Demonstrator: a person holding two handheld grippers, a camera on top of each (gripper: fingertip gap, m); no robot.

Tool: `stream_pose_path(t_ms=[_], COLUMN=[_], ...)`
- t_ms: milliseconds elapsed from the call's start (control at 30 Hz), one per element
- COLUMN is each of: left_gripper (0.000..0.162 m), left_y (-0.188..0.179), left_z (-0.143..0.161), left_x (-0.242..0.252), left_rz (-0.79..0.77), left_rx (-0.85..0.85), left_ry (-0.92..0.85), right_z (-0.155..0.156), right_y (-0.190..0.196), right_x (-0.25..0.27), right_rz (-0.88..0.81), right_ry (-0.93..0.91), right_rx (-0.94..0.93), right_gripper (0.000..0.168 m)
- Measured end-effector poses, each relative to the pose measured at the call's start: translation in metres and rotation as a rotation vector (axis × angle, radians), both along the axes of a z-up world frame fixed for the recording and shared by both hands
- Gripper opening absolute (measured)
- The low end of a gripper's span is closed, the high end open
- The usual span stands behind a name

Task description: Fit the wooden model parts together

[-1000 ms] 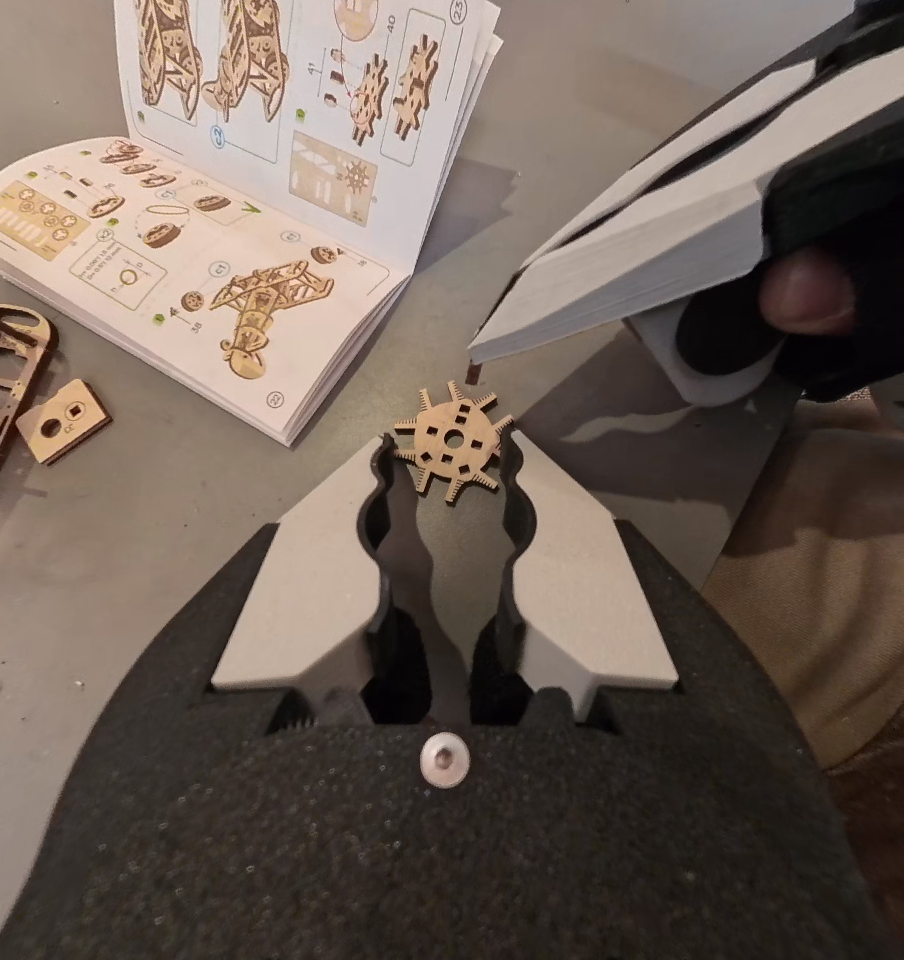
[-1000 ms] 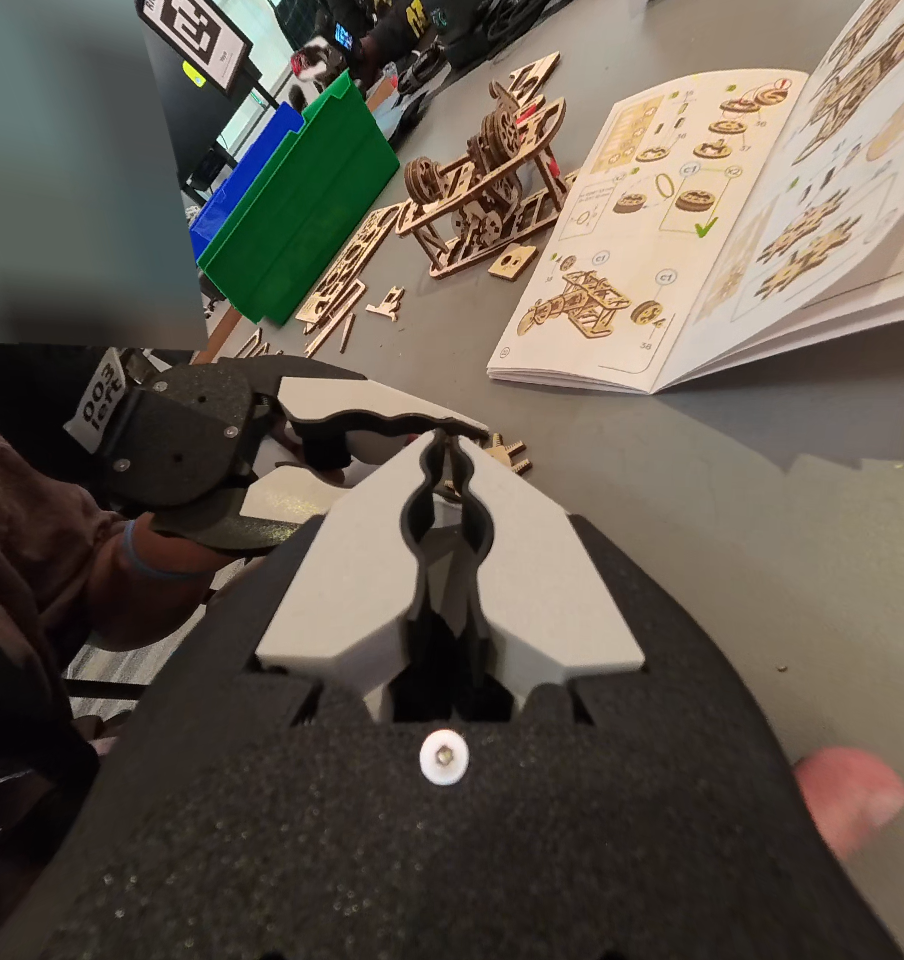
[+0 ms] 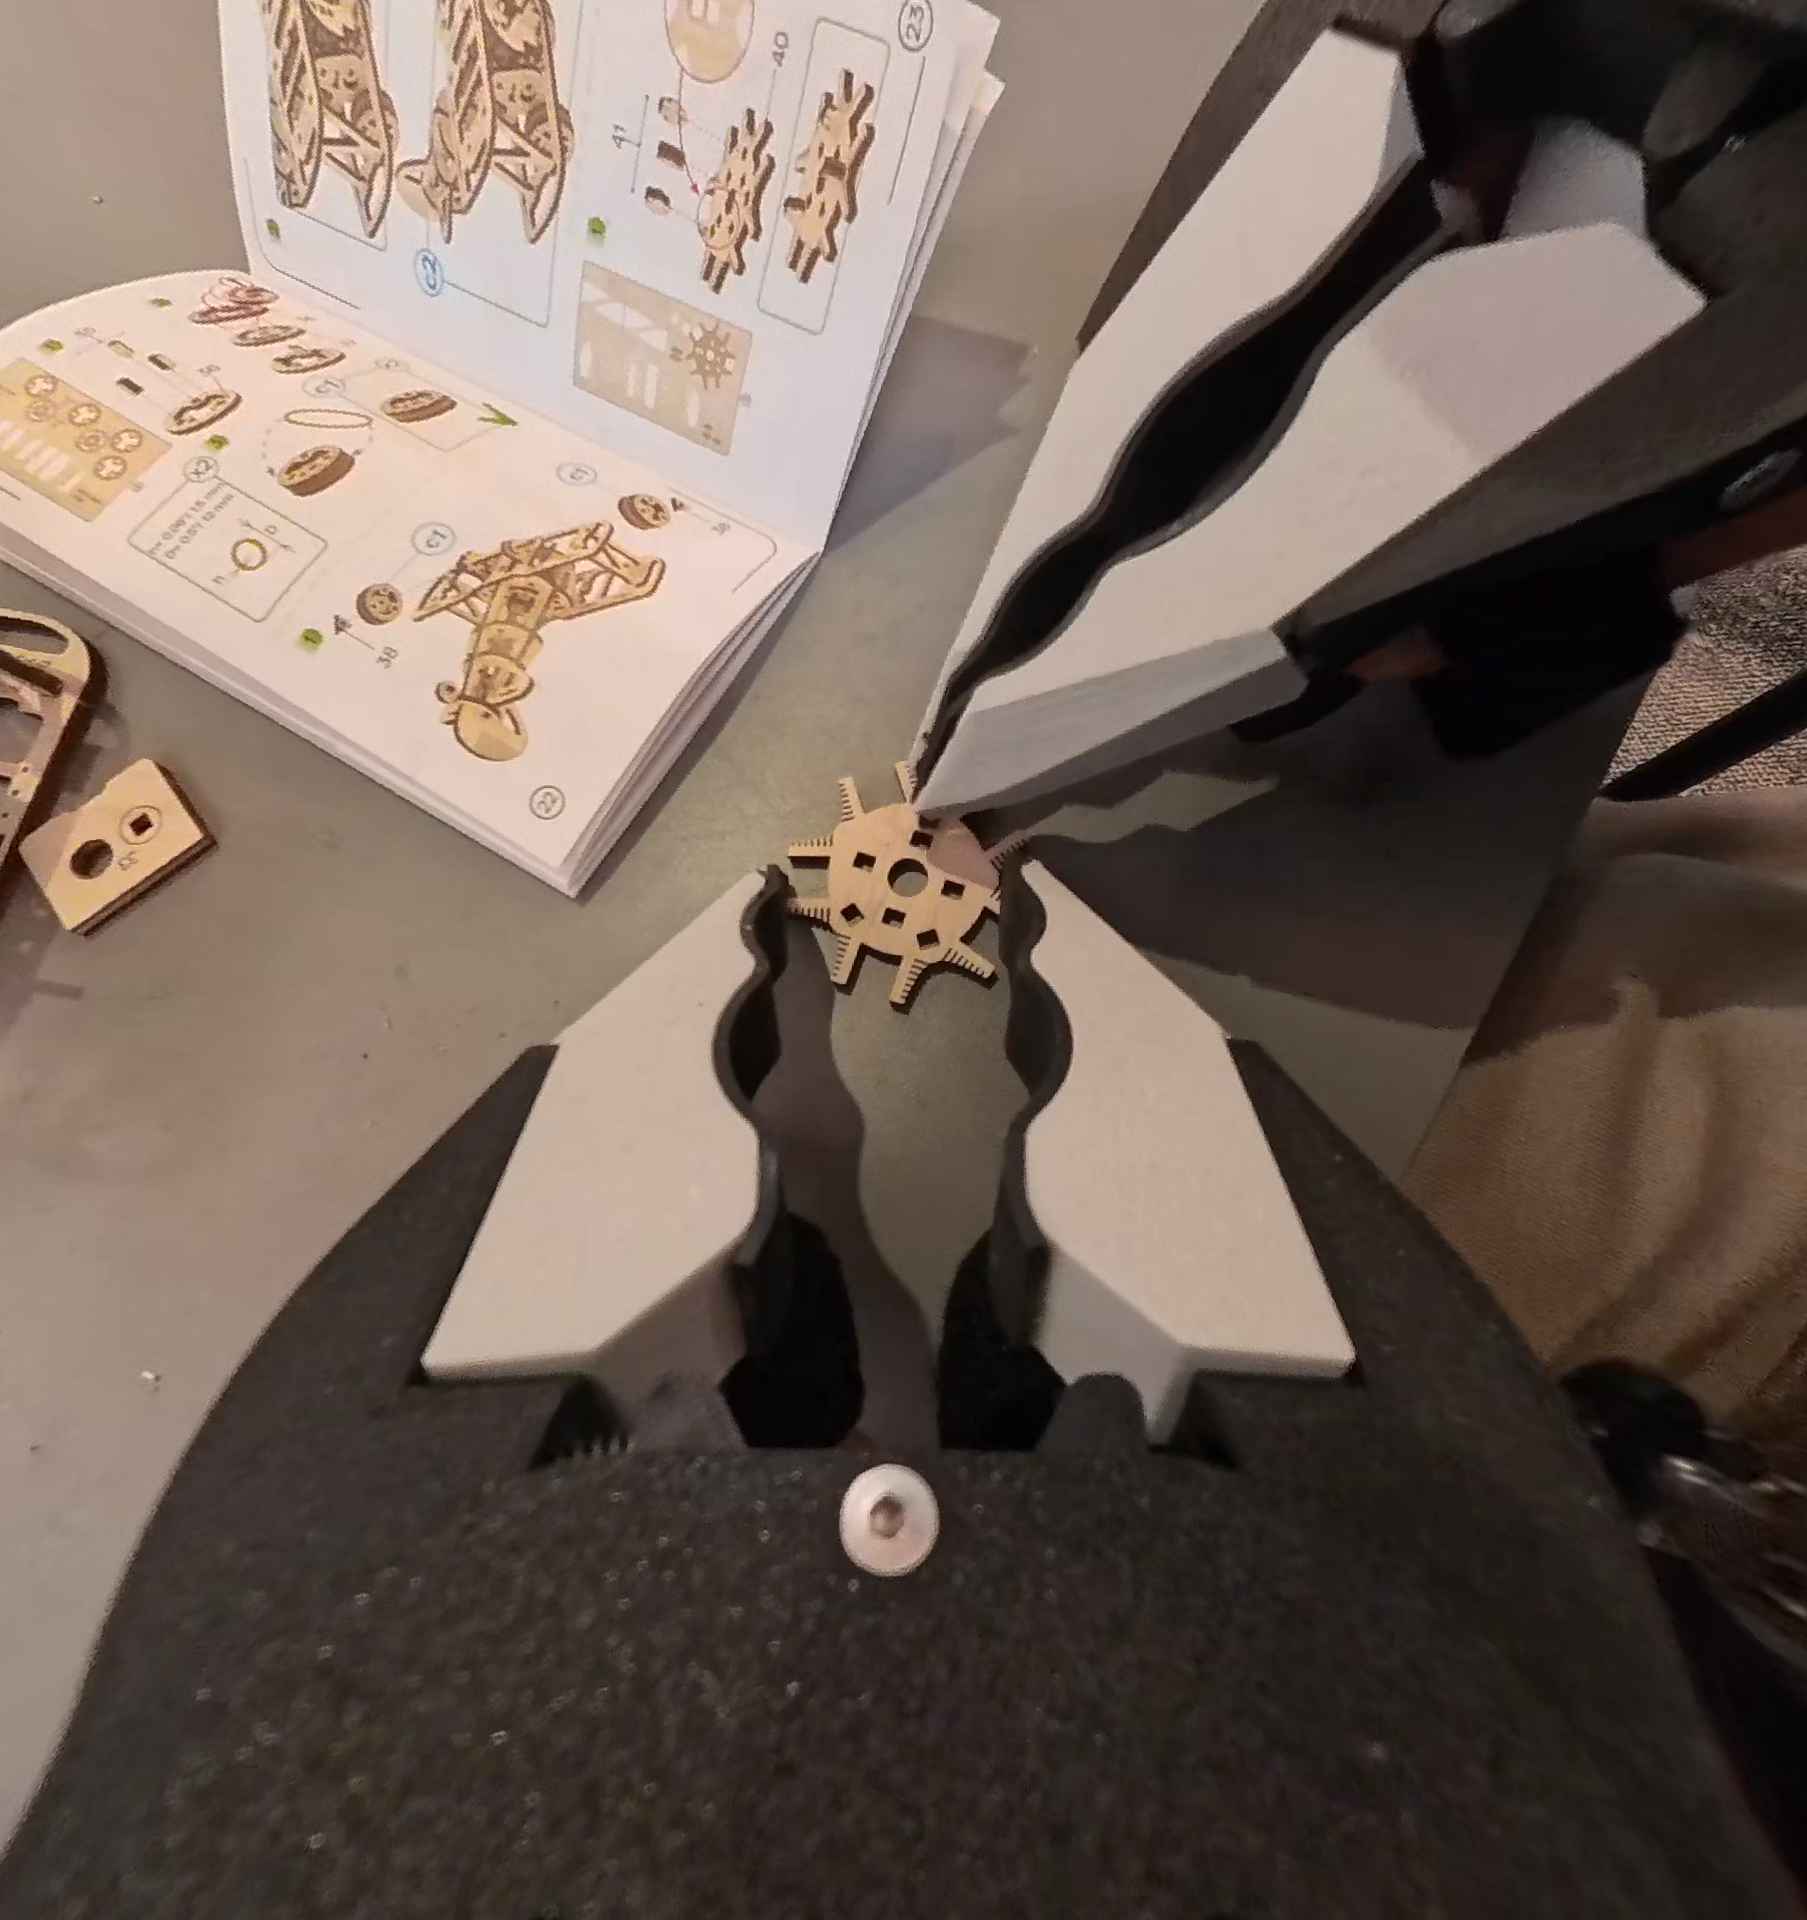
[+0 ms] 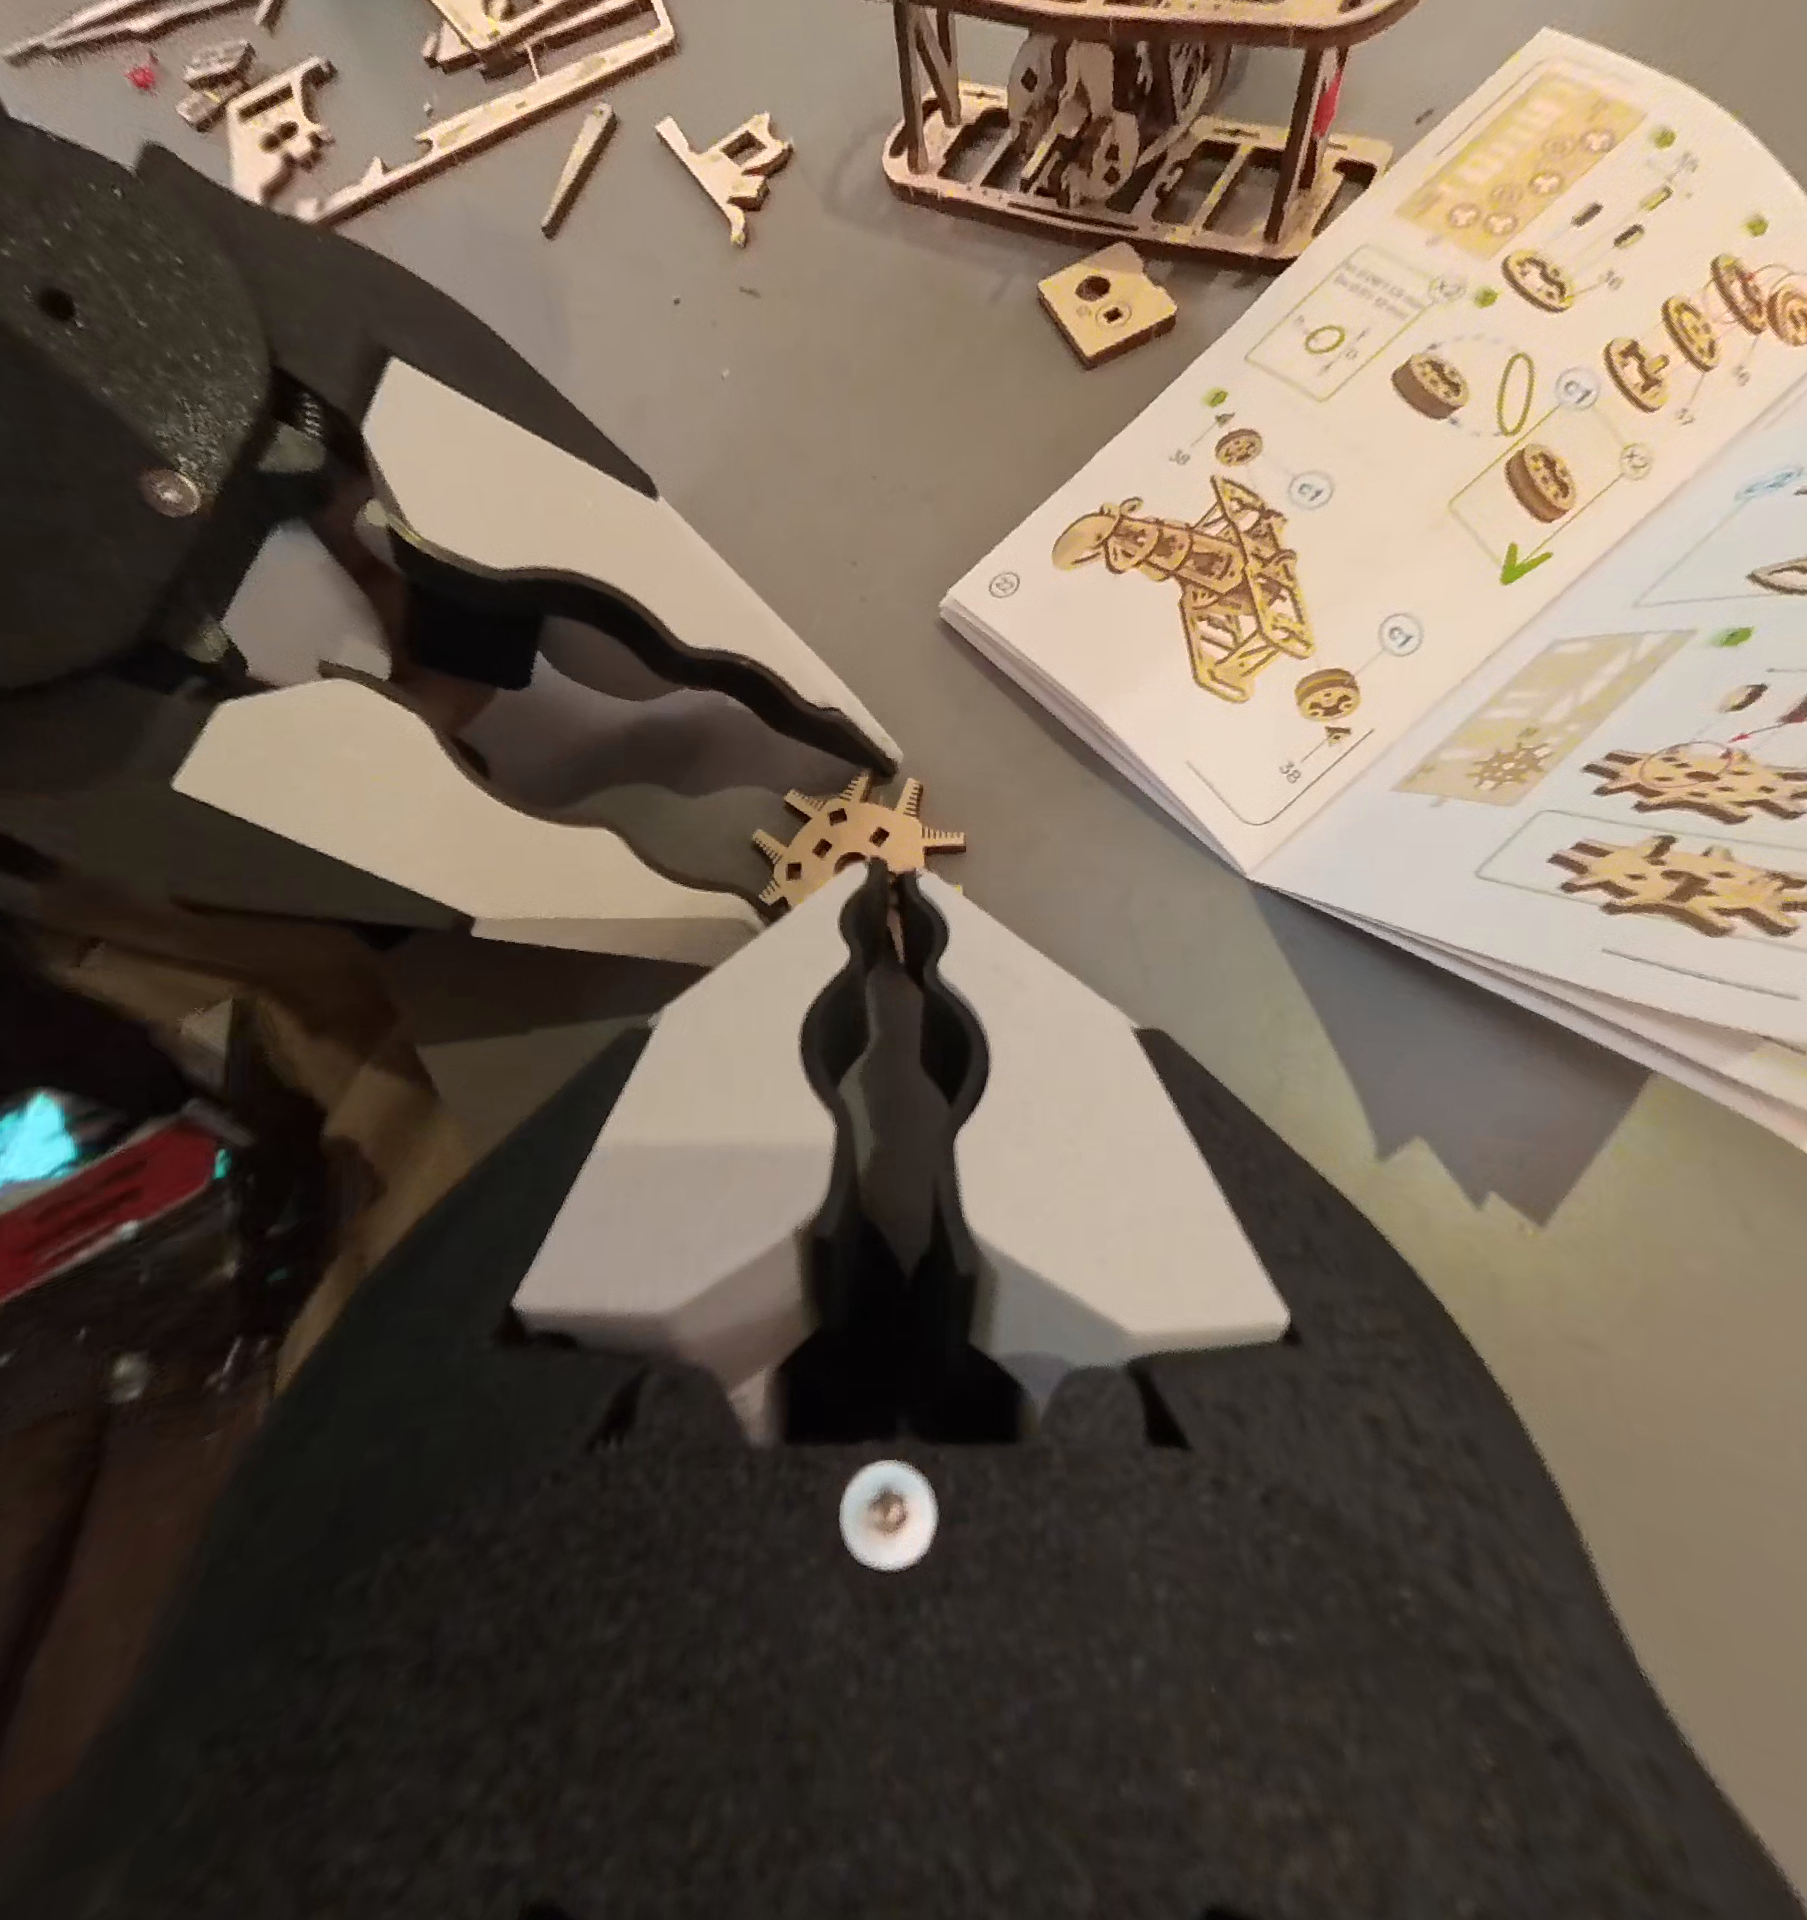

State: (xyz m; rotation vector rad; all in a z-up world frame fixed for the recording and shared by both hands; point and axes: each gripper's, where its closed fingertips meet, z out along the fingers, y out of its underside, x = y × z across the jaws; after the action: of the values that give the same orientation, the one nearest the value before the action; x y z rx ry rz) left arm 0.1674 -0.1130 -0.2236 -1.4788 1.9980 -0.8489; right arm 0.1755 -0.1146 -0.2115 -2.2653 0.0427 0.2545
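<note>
A flat wooden toothed wheel with a centre hole and square slots lies low over the grey table. My left gripper is shut on it, one fingertip on each side. My right gripper is shut on a small thin wooden piece and its tip rests on the wheel's near rim. In the left wrist view the right gripper comes down from the upper right onto the wheel's far edge. The left gripper also shows in the right wrist view, entering from the left.
An open instruction booklet lies just beyond the wheel, also seen in the right wrist view. A partly built wooden model, a small square plate and loose wooden parts lie farther back. The table edge runs at the right. Both grippers' tips are close together, under 4 cm apart.
My right gripper has come down and tilted forward, so its tip with the small piece now touches the wheel instead of hovering above it. The left gripper has kept its hold in place.
</note>
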Motion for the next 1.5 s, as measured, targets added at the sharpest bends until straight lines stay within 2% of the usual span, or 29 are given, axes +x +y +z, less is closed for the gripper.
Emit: stream_pose_path(t_ms=[67,200,400,533,567,667,1167,1500], left_gripper=[0.039,0.039,0.039,0.039,0.031,0.031,0.031,0.031], left_y=[0.0001,0.0002,-0.0006,-0.0018,-0.0033,-0.0039,-0.0040,-0.0040], left_z=[0.0000,0.0001,0.0004,0.0005,0.0007,0.0008,0.0005,0.0005], left_x=[0.0000,0.0001,0.0012,0.0023,0.0019,0.0018,0.0023,0.0023], left_rz=[0.000,0.001,0.006,0.007,-0.002,-0.006,-0.006,-0.006], left_rx=[0.004,0.017,0.030,0.038,0.037,0.058,0.034,0.033], left_ry=[-0.001,-0.005,-0.009,-0.013,-0.014,-0.020,-0.012,-0.012], right_z=[0.0000,-0.0008,-0.0011,-0.0004,-0.0003,-0.0001,-0.0002,-0.0014], right_y=[0.0006,-0.0013,-0.0025,-0.0029,-0.0030,-0.0031,0.0008,-0.0003], right_x=[0.0006,0.0028,0.0066,0.0064,0.0063,0.0053,0.0053,0.0041], right_rz=[-0.029,-0.239,-0.347,-0.342,-0.333,-0.310,-0.298,-0.308], right_ry=[-0.025,0.068,-0.031,-0.107,-0.133,-0.201,-0.252,-0.222], right_rx=[0.001,-0.053,-0.060,-0.075,-0.079,-0.085,-0.064,-0.063], right_gripper=[0.001,0.001,0.000,0.001,0.001,0.001,0.001,0.001])
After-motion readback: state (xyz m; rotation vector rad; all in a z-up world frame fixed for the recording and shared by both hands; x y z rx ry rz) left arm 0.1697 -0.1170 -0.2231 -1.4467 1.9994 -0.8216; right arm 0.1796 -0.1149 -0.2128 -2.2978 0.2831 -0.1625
